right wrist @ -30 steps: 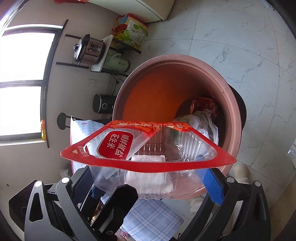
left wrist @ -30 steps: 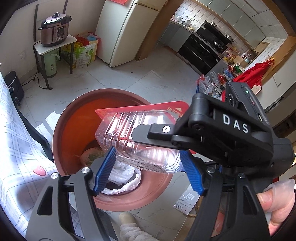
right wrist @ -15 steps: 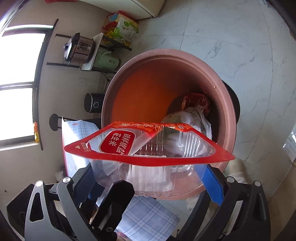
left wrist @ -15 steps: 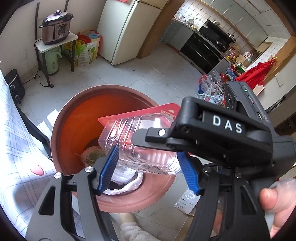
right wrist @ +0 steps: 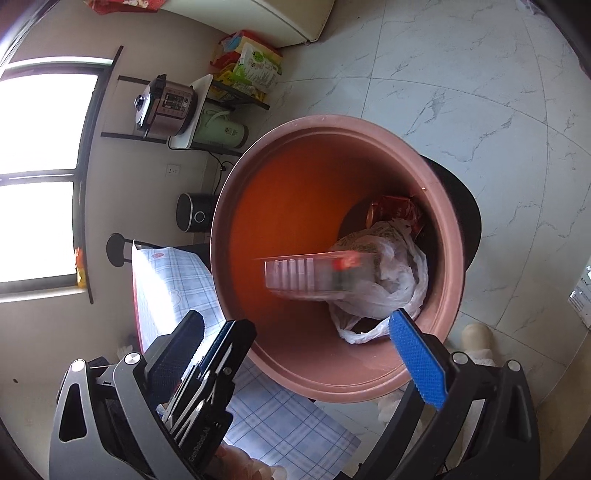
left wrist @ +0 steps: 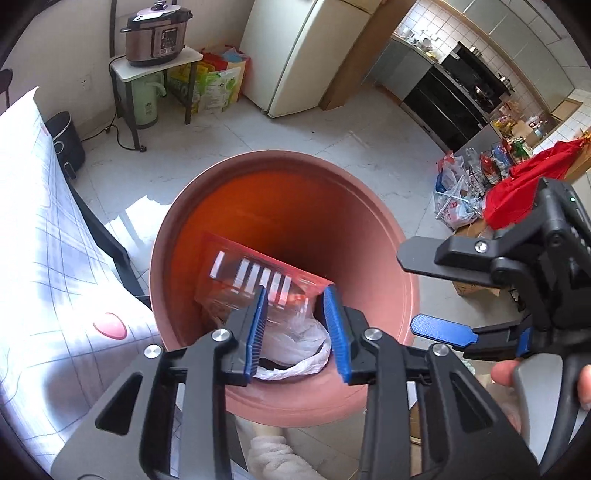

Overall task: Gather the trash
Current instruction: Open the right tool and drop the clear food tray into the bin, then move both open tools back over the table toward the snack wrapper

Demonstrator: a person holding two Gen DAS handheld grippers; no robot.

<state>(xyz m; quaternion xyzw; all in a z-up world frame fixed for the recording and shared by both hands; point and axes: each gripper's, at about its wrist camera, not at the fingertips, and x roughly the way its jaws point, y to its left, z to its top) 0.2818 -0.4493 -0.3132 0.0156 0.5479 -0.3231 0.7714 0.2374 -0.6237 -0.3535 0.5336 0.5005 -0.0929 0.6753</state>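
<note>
A clear plastic tray with a red rim [left wrist: 255, 273] lies tilted inside the terracotta-coloured bin [left wrist: 280, 155], free of both grippers; in the right wrist view the tray [right wrist: 314, 271] is motion-blurred above a white plastic bag [right wrist: 391, 280] and a red can [right wrist: 391, 210]. My left gripper [left wrist: 295, 295] hovers over the bin's near rim, its jaws closing with nothing between them. My right gripper [left wrist: 410, 291] stands open to the right of it, empty, and in its own view it [right wrist: 317, 323] spans the bin's near edge [right wrist: 332, 120].
A table with a checked cloth [left wrist: 44, 258] borders the bin on the left. A pressure cooker [left wrist: 155, 33] on a rack and a fridge [left wrist: 306, 55] stand at the far wall. Bags of goods [left wrist: 454, 192] lie on the floor at right. A slippered foot [left wrist: 273, 458] is below the bin.
Both grippers held the tray above the bin; now it is let go and has dropped inside. The left jaws have narrowed, and the right gripper has drawn off to the side.
</note>
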